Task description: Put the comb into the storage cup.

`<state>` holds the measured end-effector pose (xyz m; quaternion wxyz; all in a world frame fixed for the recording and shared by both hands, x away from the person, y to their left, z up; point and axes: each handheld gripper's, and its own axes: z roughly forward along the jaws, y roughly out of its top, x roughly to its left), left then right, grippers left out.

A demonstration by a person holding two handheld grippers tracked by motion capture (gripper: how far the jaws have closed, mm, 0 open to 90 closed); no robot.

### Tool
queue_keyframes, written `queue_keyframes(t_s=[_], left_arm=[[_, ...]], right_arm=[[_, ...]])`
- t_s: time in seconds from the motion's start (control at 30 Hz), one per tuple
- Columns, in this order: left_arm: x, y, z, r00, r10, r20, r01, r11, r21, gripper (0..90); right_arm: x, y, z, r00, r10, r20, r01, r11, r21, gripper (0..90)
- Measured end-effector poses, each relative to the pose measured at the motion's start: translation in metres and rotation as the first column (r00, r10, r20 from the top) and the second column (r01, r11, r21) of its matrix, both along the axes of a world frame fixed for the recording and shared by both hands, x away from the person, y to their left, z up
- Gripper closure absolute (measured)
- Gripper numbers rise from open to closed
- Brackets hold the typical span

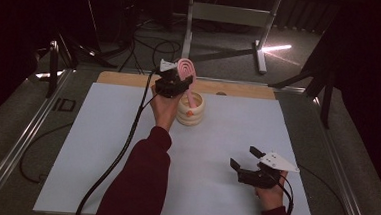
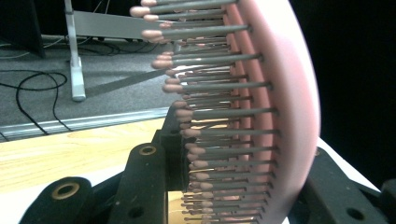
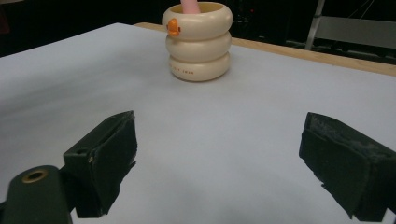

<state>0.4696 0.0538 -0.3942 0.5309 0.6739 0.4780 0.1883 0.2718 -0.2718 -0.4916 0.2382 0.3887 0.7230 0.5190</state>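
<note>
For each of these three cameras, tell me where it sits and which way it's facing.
High view: above the table's near edge, looking forward and down; both forearms, left tongs gripping the pink hairbrush, right tongs open.
Left gripper view: on the left tongs, facing the hairbrush bristles closely.
Right gripper view: low on the right tongs, facing the cream holder.
Shared: the holder, high and right views.

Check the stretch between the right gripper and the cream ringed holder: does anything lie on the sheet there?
Nothing: in the right gripper view, bare white sheet runs from the open right gripper to the holder.
</note>
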Motion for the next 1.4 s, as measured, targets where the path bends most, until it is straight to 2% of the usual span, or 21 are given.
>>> queue_keyframes(t_s=[1.4], left_arm=[[0.001, -0.009, -0.016, 0.9999, 0.005, -0.014, -0.005, 1.0, 0.004, 63.4]], right_arm=[[0.0, 0.001, -0.001, 1.0, 0.004, 0.0, -0.004, 1.0, -0.002, 11.4]])
